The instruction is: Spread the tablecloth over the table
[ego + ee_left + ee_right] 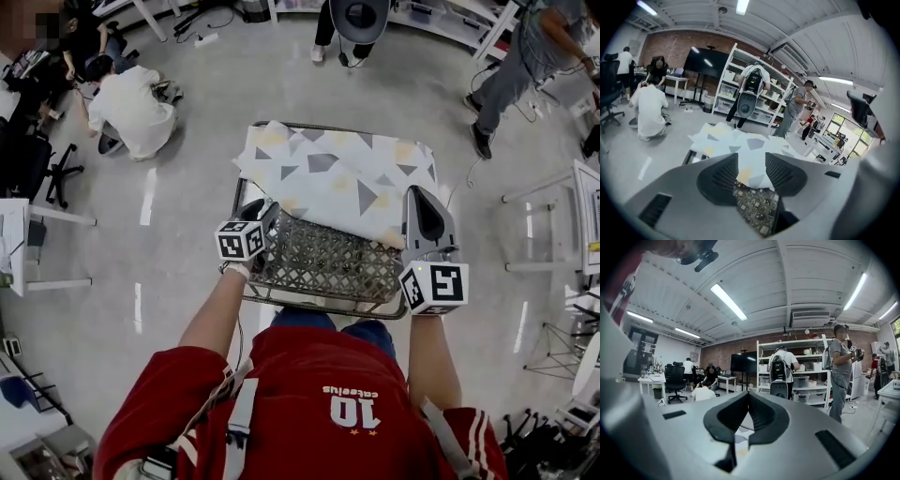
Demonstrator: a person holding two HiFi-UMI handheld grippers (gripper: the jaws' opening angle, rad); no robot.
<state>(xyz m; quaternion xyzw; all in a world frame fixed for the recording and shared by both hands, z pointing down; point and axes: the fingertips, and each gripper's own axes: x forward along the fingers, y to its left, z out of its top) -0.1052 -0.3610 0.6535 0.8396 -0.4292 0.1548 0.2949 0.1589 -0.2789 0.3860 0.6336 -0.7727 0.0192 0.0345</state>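
Room: grey workshop floor [281, 84], people along the upper edges of the frame.
Table [319, 302]: rimmed wire-mesh top at centre, near half bare.
Tablecloth [333, 178]: white with grey and yellow triangles, rumpled over the table's far half.
Left gripper [751, 161]: released, jaws apart above the mesh at the cloth's near edge.
Right gripper [748, 398]: clenched on the cloth's near right edge.

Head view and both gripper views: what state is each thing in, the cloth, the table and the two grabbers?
tablecloth: partly spread, covering only the table's far part.
table: near strip of its patterned top bare.
left gripper: jaws apart, clamping nothing, at the cloth's near edge.
right gripper: jaws together, by the cloth's right side; whether they pinch the cloth is unclear.
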